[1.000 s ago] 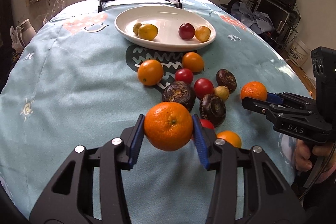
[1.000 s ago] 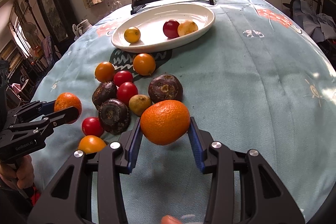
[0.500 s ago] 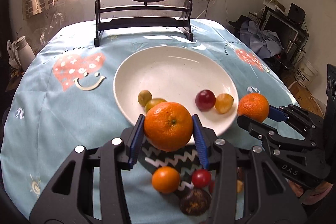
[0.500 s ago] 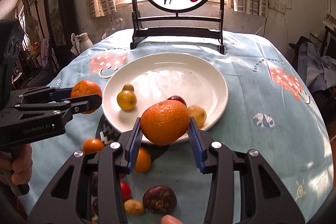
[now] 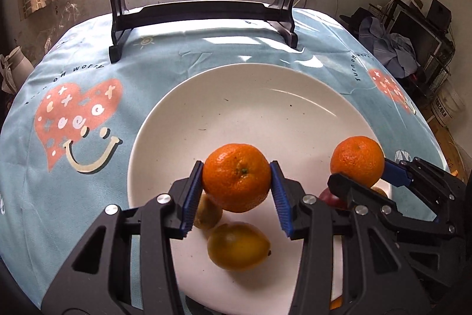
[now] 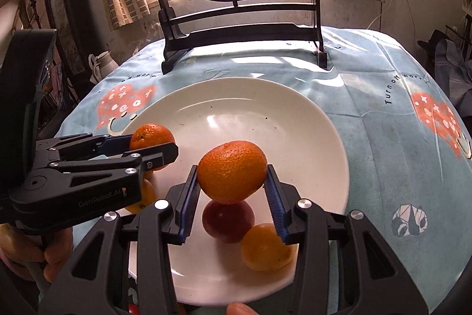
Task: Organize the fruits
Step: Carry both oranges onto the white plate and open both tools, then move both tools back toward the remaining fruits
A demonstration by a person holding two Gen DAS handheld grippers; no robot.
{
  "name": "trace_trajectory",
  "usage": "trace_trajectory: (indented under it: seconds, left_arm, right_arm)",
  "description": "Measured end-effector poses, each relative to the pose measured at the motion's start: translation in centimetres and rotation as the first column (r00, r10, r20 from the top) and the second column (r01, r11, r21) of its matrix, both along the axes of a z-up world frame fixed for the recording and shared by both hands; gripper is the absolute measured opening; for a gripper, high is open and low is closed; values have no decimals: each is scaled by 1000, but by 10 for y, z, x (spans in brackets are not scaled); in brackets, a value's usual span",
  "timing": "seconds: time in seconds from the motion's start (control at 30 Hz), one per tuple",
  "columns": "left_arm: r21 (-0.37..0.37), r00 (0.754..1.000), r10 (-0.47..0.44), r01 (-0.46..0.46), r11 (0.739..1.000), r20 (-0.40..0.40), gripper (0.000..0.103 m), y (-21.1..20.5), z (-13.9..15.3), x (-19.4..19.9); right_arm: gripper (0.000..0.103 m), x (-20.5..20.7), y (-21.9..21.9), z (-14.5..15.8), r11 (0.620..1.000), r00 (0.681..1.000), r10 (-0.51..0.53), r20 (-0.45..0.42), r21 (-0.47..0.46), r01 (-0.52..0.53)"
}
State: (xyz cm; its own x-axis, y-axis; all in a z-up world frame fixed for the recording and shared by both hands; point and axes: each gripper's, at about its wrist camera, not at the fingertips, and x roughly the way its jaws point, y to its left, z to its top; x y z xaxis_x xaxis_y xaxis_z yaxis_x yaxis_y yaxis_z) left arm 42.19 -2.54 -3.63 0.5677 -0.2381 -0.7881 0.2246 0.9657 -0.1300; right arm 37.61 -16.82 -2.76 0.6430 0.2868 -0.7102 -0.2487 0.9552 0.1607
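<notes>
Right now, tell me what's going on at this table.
A person is sorting fruit onto a white plate with a handheld gripper in each hand. The left gripper is clamped on an orange, and the right gripper is clamped on a second orange. Both oranges hang above the plate, not yet released. Beneath them on the plate lie a red fruit and a few small yellow fruits.

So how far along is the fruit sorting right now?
Partly done: small fruits already lie in the white plate, including a yellow one and a red one. In hand: the left gripper and right gripper each hold a mandarin above it, unreleased. Both still need setting down.
</notes>
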Motion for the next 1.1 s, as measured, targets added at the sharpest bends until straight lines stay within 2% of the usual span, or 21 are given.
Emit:
trace_trajectory:
  seconds: [0.1, 0.13, 0.17, 0.2, 0.27, 0.4, 0.57, 0.77, 0.93, 1.0, 1.1]
  left_arm:
    - [13, 1000, 9, -9, 1000, -8, 49, -1, -3, -1]
    - [20, 1000, 22, -22, 1000, 0, 53, 0, -1, -3]
    - [17, 999, 35, -35, 999, 11, 64, 4, 3, -6]
    - [3, 999, 45, -45, 999, 21, 74, 9, 8, -11]
    - [-20, 997, 60, -59, 998, 48, 76, 19, 20, -26]
    - [-1, 992, 83, -83, 997, 99, 95, 35, 39, -75]
    - [9, 991, 92, -93, 996, 97, 98, 54, 33, -152]
    - [-41, 995, 95, -95, 995, -1, 98, 74, -8, -231]
    - [-55, 991, 128, -130, 990, -50, 98, 79, -30, -258]
    - [-79, 992, 123, -123, 989, -4, 98, 82, -26, -263]
    - [-85, 990, 142, -142, 986, -8, 98, 86, -27, -264]
  right_arm:
    - [52, 0, 4, -1, 1000, 1000, 11, 5, -16, -11]
    - [61, -1, 3, 0, 1000, 1000, 3, 8, -23, -3]
    - [66, -3, 1, 3, 1000, 1000, -4, 11, -21, 4]
    - [66, -6, -2, 7, 1000, 1000, -6, 16, -14, 7]
    - [66, -19, -7, 18, 1000, 999, -13, 30, 4, 13]
    - [66, -65, -15, 34, 999, 999, -9, 52, 33, 8]
    - [66, -147, -13, 31, 998, 998, 38, 55, 53, -40]
    - [66, -233, 6, 6, 988, 990, 142, 14, 64, -143]
    - [66, -259, 30, -8, 977, 977, 213, 17, -21, -213]
    - [66, -259, 36, -13, 973, 973, 229, 5, -19, -229]
    - [66, -256, 41, -20, 972, 973, 232, -6, -39, -232]
